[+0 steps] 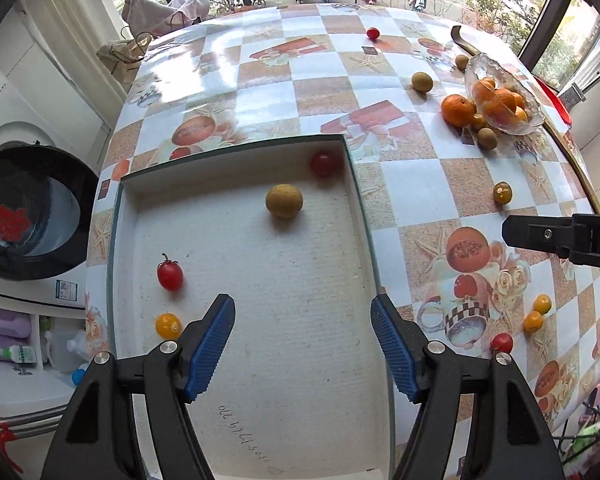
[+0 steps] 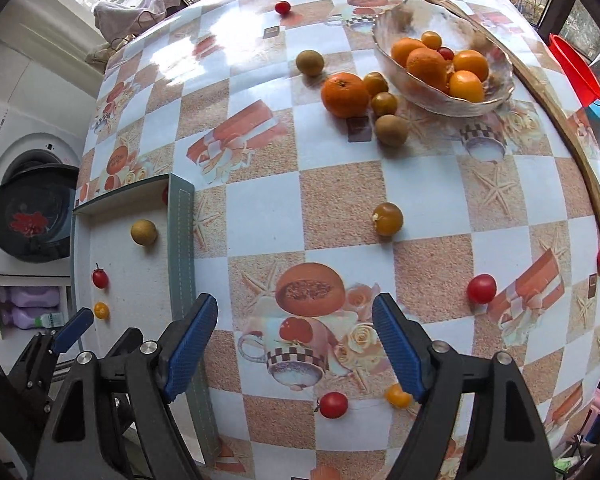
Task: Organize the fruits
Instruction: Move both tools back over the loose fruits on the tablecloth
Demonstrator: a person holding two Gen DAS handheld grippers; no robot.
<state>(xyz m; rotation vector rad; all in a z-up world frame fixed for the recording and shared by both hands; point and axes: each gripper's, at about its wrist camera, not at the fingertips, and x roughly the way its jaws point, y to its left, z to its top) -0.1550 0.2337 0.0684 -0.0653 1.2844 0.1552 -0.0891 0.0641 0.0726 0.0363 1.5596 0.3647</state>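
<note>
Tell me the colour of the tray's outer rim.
Grey-green with pale stitching on the tray's rim, its inside white; the right wrist view shows it best.

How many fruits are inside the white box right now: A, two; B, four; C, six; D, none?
B: the white box holds a round tan fruit, a dark red tomato in the far corner, a red cherry tomato and a yellow one.

— What do my left tongs (image 1: pixel 302 344) look like from your end?
— Black angular arms, ribbed blue pads (image 1: pixel 214 344) and silver round screw heads at the pivots.
— And my right tongs (image 2: pixel 294 346)?
— Same build: black frame, blue ridged pads (image 2: pixel 190 342), silver screws.
</note>
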